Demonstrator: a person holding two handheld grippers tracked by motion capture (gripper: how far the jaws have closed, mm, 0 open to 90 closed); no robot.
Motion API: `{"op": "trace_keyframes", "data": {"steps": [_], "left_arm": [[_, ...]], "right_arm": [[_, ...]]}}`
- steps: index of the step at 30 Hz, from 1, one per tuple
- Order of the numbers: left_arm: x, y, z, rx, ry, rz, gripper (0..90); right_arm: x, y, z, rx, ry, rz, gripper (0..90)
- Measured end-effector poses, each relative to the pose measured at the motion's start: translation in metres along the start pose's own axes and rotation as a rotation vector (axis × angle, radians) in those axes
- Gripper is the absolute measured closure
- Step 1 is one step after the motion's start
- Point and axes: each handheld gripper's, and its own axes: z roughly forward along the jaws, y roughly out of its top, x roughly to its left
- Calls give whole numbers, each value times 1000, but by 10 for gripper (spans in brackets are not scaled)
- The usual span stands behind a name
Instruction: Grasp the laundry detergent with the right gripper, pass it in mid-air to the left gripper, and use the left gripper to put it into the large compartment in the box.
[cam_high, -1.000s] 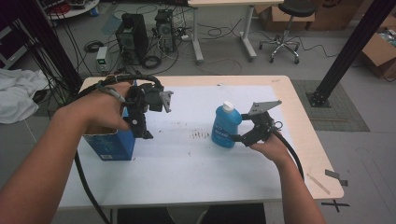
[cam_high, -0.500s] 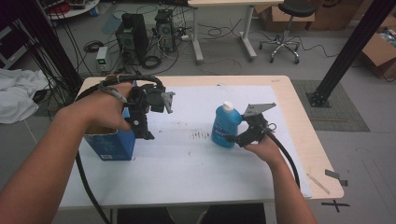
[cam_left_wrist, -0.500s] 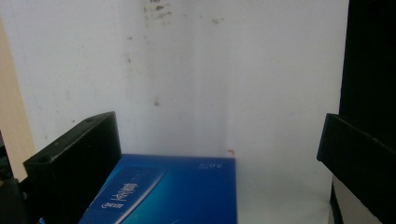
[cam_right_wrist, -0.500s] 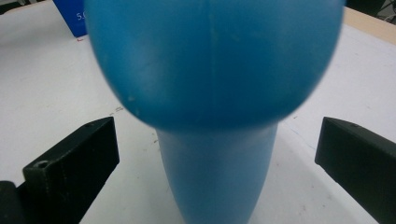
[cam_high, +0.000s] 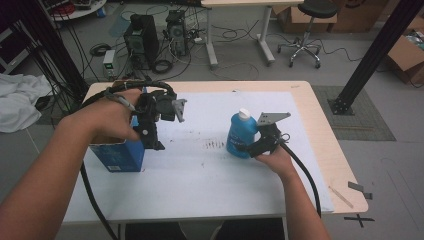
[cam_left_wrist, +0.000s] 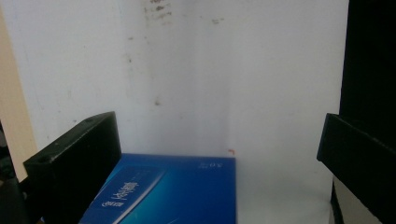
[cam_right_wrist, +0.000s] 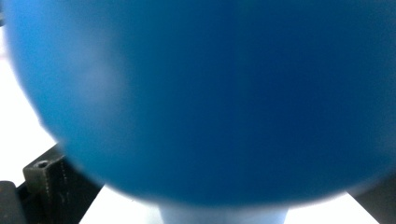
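Note:
A blue box (cam_high: 117, 156) stands at the left of the white mat (cam_high: 200, 175). My left gripper (cam_high: 154, 142) points down just above the box's right edge. In the left gripper view the gripper (cam_left_wrist: 217, 158) is open wide, with the box (cam_left_wrist: 173, 193) low between its jaws and touching neither. A blue bottle (cam_high: 241, 136) with a white cap stands right of centre. My right gripper (cam_high: 252, 145) reaches around its lower body from the right. In the right gripper view the blurred bottle (cam_right_wrist: 210, 93) sits between widely spread jaws, and contact cannot be made out.
The wooden table (cam_high: 320, 130) edges the mat on every side. Dark smudges (cam_high: 216, 145) mark the mat between box and bottle. A cable (cam_high: 305, 175) trails back from the right gripper. Computers, cables and a chair are on the floor beyond the far edge.
My right hand has slid a little left, bringing its gripper closer around the bottle. The bottle, the box and the left gripper have stayed in place.

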Motion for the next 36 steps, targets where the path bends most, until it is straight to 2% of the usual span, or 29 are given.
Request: {"op": "trace_keyframes", "data": {"steps": [9, 17, 36], "left_arm": [[-1, 0, 0, -4, 11, 8, 1], [0, -2, 3, -4, 10, 3, 1], [0, -2, 4, 1, 12, 1, 1]], "right_arm": [[0, -3, 4, -28, -14, 5, 0], [3, -2, 4, -38, -29, -24, 4], [1, -5, 6, -58, -17, -11, 72]]}}
